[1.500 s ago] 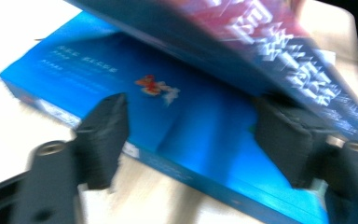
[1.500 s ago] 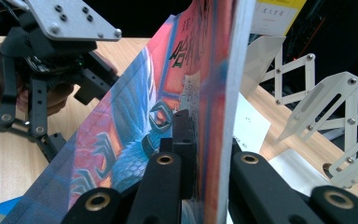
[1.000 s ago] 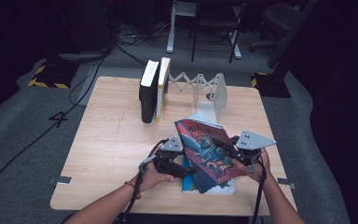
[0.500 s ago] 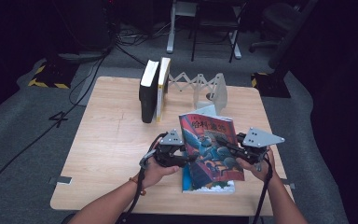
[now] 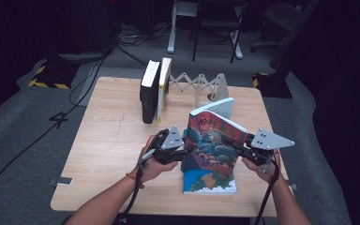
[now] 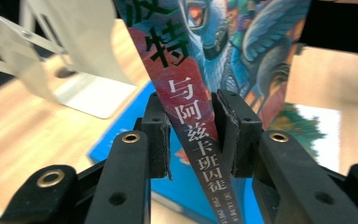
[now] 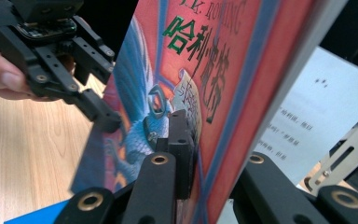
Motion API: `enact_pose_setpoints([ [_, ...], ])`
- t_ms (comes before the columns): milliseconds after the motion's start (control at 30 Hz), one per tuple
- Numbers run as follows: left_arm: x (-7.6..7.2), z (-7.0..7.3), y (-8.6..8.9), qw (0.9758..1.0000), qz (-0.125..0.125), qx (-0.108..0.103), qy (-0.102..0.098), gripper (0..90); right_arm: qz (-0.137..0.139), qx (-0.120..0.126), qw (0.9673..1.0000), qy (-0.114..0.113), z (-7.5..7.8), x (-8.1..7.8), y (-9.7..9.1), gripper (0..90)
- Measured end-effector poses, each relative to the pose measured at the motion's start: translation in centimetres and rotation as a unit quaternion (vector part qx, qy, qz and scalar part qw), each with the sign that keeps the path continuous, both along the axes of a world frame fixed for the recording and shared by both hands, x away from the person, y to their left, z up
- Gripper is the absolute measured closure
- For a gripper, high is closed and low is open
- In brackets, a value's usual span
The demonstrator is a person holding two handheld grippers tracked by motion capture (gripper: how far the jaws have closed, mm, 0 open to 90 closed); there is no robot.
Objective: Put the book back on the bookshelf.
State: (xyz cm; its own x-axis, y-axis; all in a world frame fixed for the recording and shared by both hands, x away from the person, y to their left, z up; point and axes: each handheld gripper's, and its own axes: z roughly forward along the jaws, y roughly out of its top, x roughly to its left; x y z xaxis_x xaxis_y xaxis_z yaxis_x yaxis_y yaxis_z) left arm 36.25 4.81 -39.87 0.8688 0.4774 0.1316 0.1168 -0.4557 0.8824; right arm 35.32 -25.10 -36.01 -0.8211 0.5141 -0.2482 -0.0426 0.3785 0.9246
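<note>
High view: from the left, two books stand upright at the far side of the table, well apart from the left gripper, with a broad stretch of bare wood between them and more bare wood out to the table's left edge. Beside the standing books a white folding bookend stretches to the right, beyond both tools.

The left gripper pinches the spine edge of a red and blue book, which is lifted and tilted above the tabletop; its jaws have just been closing, and the left gripper view shows the spine between the two pads, both pressed on it. Directly under the raised book, below both tools, another book with a blue cover lies flat, its near edge close to the table's front edge. Just beyond the raised book a white-backed book stands upright.

The right gripper clamps the opposite edge of the raised book, jaws pressed together on it; in the right gripper view one jaw lies on the front cover and the other behind it. To the right of this gripper little tabletop remains before the table's right edge.
</note>
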Motion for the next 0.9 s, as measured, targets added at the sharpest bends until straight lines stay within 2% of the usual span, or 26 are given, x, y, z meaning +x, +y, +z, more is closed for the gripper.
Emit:
enact_pose_setpoints([
  [133, -0.2, -0.1, 0.4, 0.9998, -0.001, 0.002, -0.019, 68.4, 0.007, -0.002, 0.9999, -0.013, 0.0, -0.3, 0.3, 83.1],
  [333, -0.8, -1.0, 1.2, 0.9993, -0.018, -0.021, -0.027, 68.5, 0.024, -0.009, 0.9994, -0.024, -0.1, -1.2, 0.7, 84.0],
  [400, -0.8, -1.0, 1.4, 0.9990, -0.026, -0.024, -0.025, 67.9, 0.026, -0.011, 0.9992, -0.029, -0.2, -1.6, 0.6, 84.1],
  [500, -0.7, -1.3, 1.3, 0.9990, -0.024, -0.031, -0.020, 63.0, 0.032, -0.012, 0.9989, -0.032, -0.3, -2.1, 0.6, 84.2],
  [567, -0.6, -1.6, 1.0, 0.9992, -0.020, -0.034, -0.013, 57.7, 0.034, -0.018, 0.9985, -0.039, -0.3, -2.4, 0.8, 84.1],
  [633, -0.5, -1.8, 0.7, 0.9989, -0.029, -0.036, -0.006, 49.3, 0.036, -0.019, 0.9983, -0.041, -0.3, -2.6, 1.0, 84.1],
  [667, -0.5, -1.9, 0.5, 0.9991, -0.025, -0.033, -0.009, 46.3, 0.035, -0.017, 0.9984, -0.041, -0.3, -2.7, 1.0, 84.1],
  [767, -0.4, -2.0, 0.2, 0.9991, -0.029, -0.030, -0.006, 45.3, 0.035, -0.013, 0.9984, -0.042, -0.4, -2.8, 0.8, 84.0],
  [867, -0.2, -2.4, -0.1, 0.9989, -0.035, -0.030, 0.006, 47.6, 0.039, -0.009, 0.9984, -0.041, -0.5, -2.9, 0.7, 83.9],
  [900, -0.1, -2.6, -0.2, 0.9991, -0.031, -0.028, 0.004, 49.7, 0.039, -0.009, 0.9984, -0.042, -0.5, -3.0, 0.7, 83.9],
])
